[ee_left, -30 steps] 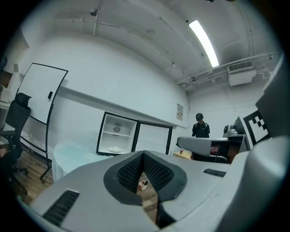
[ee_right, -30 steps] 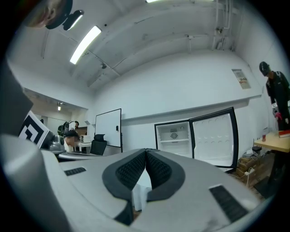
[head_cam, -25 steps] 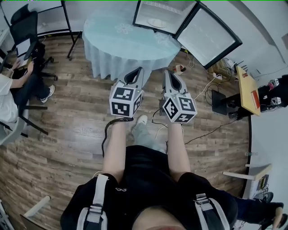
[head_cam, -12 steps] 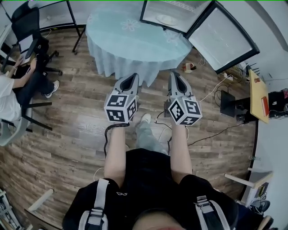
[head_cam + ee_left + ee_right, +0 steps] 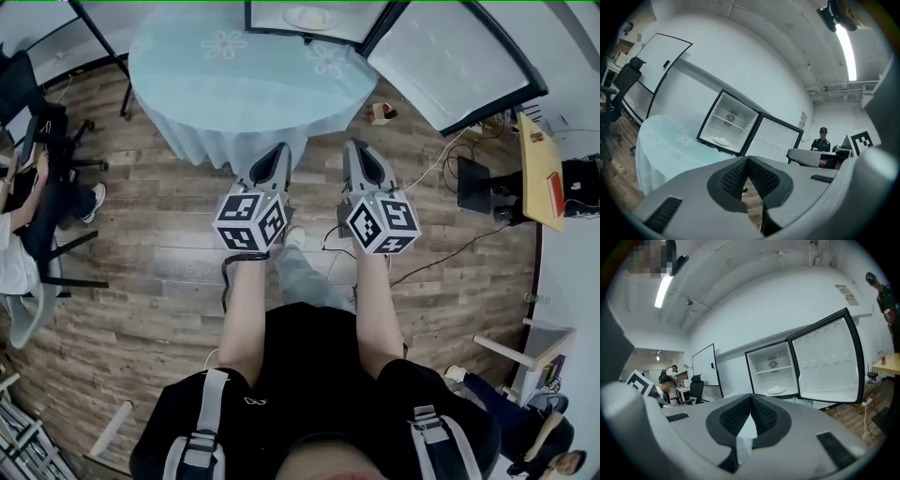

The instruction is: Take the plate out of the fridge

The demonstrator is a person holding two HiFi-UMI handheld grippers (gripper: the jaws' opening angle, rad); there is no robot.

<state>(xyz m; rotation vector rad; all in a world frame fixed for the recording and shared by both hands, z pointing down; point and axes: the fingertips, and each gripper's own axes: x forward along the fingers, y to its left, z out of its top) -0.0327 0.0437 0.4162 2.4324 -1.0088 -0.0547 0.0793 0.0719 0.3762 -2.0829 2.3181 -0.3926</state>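
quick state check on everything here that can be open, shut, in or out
small white fridge: open, its black-edged door swung wide.
round white plate: inside the fridge, lying on its lower level.
left gripper: shut, nothing between its jaws.
right gripper: shut, nothing between its jaws.

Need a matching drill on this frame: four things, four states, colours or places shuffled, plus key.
Column 1
1. white round plate
2. black-framed fridge door
3. left claw
4. round cloth-covered table

Column 2
A. swung open
B. pale blue
C. inside the small white-lined fridge, under its shelf
D. shut, nothing between its jaws

Pairs: 1-C, 2-A, 3-D, 4-B
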